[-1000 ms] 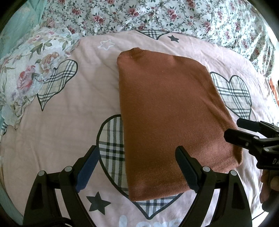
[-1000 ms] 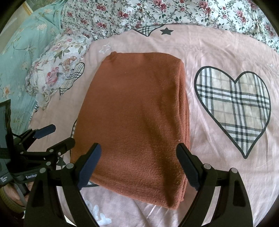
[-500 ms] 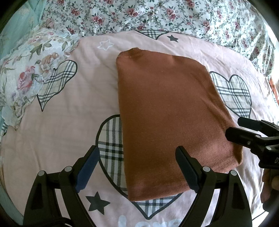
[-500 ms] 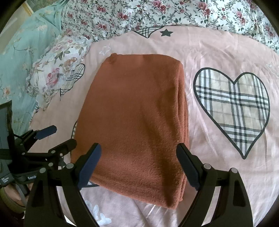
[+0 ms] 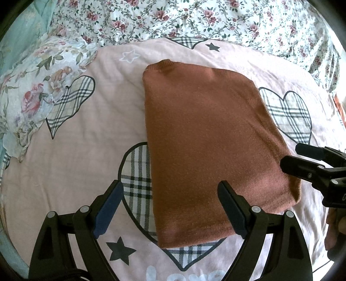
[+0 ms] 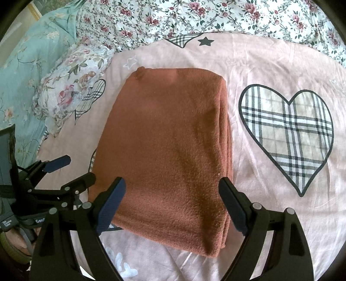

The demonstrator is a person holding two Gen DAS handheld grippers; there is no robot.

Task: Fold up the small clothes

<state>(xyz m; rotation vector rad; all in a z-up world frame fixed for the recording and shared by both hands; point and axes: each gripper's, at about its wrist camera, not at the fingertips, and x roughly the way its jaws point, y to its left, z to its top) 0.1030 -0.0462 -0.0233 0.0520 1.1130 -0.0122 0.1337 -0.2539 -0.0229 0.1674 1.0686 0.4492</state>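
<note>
A rust-brown knit sweater (image 5: 207, 138) lies folded into a neat rectangle on the pink bedsheet (image 5: 82, 151); it also shows in the right wrist view (image 6: 170, 151). My left gripper (image 5: 170, 207) is open and empty, hovering over the sweater's near left corner. My right gripper (image 6: 173, 205) is open and empty above the sweater's near edge. Each gripper shows in the other's view: the right one (image 5: 292, 157) at the sweater's right edge, the left one (image 6: 75, 170) at its left edge.
The pink sheet (image 6: 270, 64) has plaid hearts (image 6: 287, 131) and stars. A floral pillow (image 5: 32, 95) lies at the left, a floral quilt (image 5: 194, 19) along the back, and a teal floral cover (image 6: 26, 64) at far left.
Almost nothing has moved; both open grippers have drifted very slightly over the folded sweater.
</note>
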